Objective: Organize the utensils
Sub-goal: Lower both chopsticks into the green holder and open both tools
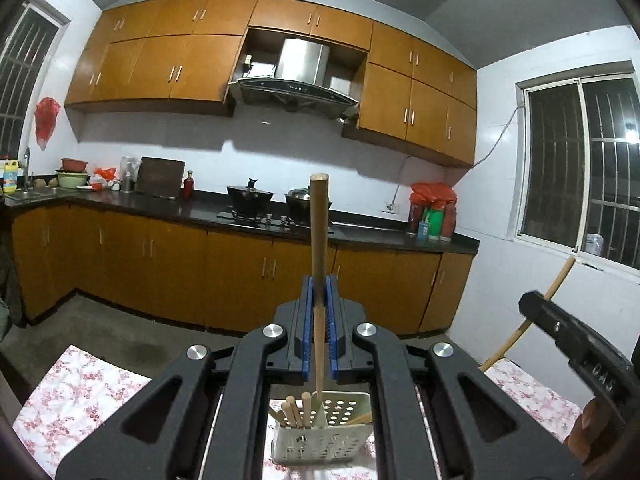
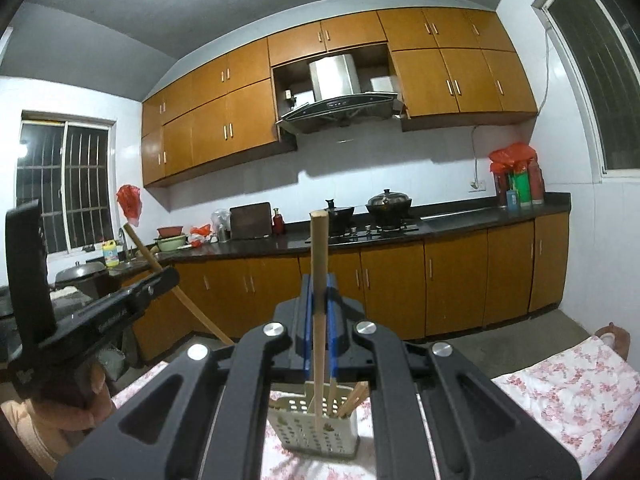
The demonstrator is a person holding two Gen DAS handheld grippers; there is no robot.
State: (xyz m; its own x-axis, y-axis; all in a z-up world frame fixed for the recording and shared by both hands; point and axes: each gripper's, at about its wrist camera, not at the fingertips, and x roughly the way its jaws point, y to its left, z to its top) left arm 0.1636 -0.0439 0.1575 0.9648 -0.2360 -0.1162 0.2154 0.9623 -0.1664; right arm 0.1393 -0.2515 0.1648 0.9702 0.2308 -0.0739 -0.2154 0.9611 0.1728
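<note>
Two chopsticks are clamped, one per claw, their lower ends hidden behind the linkages. The left gripper [image 1: 319, 292] pinches a chopstick [image 1: 319, 232] upright above the holder [image 1: 320, 436] at bottom centre; the right gripper [image 2: 319, 292] clasps its chopstick [image 2: 319, 280], reaching into the perforated holder [image 2: 316, 428]. Floral cloth [image 1: 80, 384] lies beneath, a stove [image 2: 360, 232] beyond.

Left hand-held gripper [image 1: 319, 292] and right hand-held gripper [image 2: 319, 296] both clamped.

Pink-floral tablecloth [image 2: 568, 392], seemingly cream holder [image 2: 320, 428]
</note>
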